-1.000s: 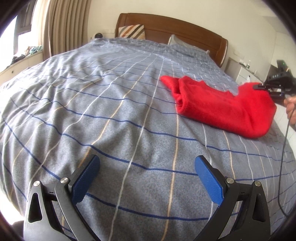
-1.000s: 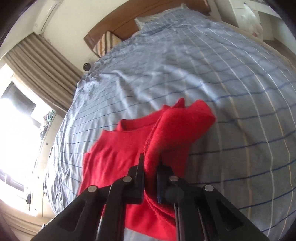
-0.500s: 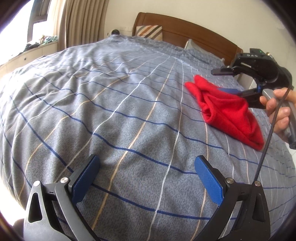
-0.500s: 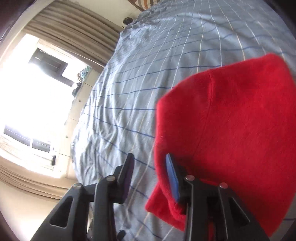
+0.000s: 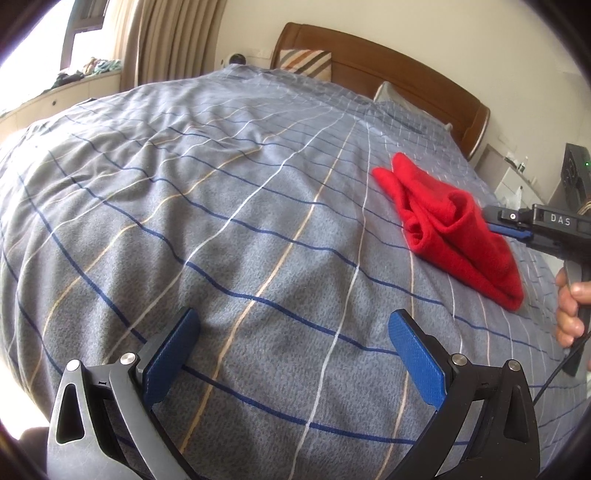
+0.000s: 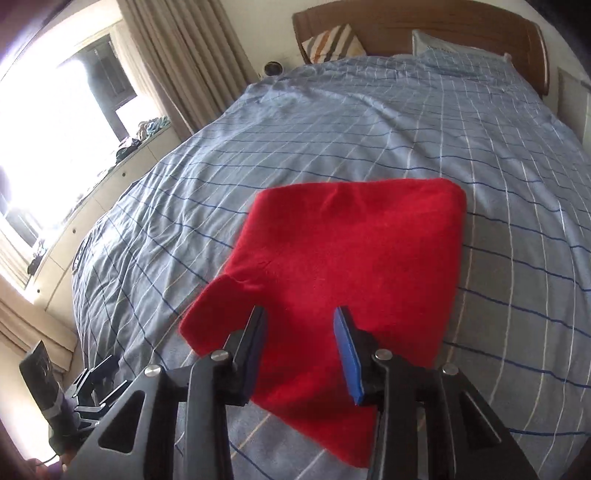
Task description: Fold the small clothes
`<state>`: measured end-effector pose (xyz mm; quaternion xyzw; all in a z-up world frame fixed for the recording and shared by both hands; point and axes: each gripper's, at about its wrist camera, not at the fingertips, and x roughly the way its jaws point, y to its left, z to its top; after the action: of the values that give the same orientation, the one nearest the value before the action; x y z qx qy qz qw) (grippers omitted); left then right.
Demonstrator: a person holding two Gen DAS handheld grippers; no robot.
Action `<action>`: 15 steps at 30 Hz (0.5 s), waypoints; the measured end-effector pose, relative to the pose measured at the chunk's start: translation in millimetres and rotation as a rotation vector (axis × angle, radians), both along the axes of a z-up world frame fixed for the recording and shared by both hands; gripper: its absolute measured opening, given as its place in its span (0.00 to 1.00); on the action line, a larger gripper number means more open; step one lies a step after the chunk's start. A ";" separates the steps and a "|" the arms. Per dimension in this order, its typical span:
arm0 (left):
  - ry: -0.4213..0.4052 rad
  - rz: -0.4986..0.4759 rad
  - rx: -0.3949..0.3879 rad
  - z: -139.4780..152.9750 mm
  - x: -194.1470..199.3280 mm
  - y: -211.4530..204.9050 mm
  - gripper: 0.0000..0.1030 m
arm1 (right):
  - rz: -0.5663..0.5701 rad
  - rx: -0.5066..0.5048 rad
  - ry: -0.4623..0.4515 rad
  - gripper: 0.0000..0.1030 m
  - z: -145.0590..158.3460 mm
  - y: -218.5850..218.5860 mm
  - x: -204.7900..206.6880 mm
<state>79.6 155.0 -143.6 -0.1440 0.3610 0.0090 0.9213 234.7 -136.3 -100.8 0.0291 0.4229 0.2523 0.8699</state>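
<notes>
On the checked bed (image 6: pixel 406 129), the folded red garment (image 6: pixel 343 266) lies just beneath the right tool (image 6: pixel 299 332) (jaws closing, pinching nothing), well apart from the spread, empty left tool (image 5: pixel 293 354).

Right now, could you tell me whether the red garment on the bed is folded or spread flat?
Folded: the red garment lies as a compact, roughly rectangular bundle, with doubled layers showing at one end.

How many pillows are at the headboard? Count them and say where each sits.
2. A striped pillow leans against the headboard's left part; a pale pillow sits further right, partly under the checked duvet. More may be hidden.
</notes>
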 end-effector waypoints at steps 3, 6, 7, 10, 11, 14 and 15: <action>0.001 -0.004 0.019 -1.0 -1.2 -3.0 0.99 | 0.068 0.001 -0.012 0.30 -21.2 47.6 -6.3; 0.007 -0.010 0.049 -2.0 -2.1 -6.9 0.99 | 0.143 -0.074 0.008 0.30 -39.6 84.3 -15.6; 0.008 -0.012 0.053 -1.9 -2.4 -7.6 0.99 | 0.156 -0.084 -0.006 0.29 -36.5 85.9 -19.5; 0.010 -0.013 0.046 -1.5 -2.1 -7.3 0.99 | 0.137 -0.030 -0.021 0.29 -13.6 60.2 -30.7; 0.011 -0.011 0.038 -1.3 -1.8 -6.5 0.99 | 0.118 -0.011 -0.033 0.29 -4.0 44.0 -36.0; 0.013 -0.006 0.018 -0.5 0.0 -4.7 0.99 | 0.034 -0.040 -0.068 0.29 12.5 3.4 -50.7; 0.013 -0.005 0.016 -0.7 0.7 -4.3 0.99 | 0.009 -0.068 -0.070 0.29 12.1 -8.4 -53.2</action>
<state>80.4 150.7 -144.2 -0.1356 0.3675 0.0105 0.9200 181.5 -144.7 -88.7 -0.0112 0.4009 0.2424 0.8834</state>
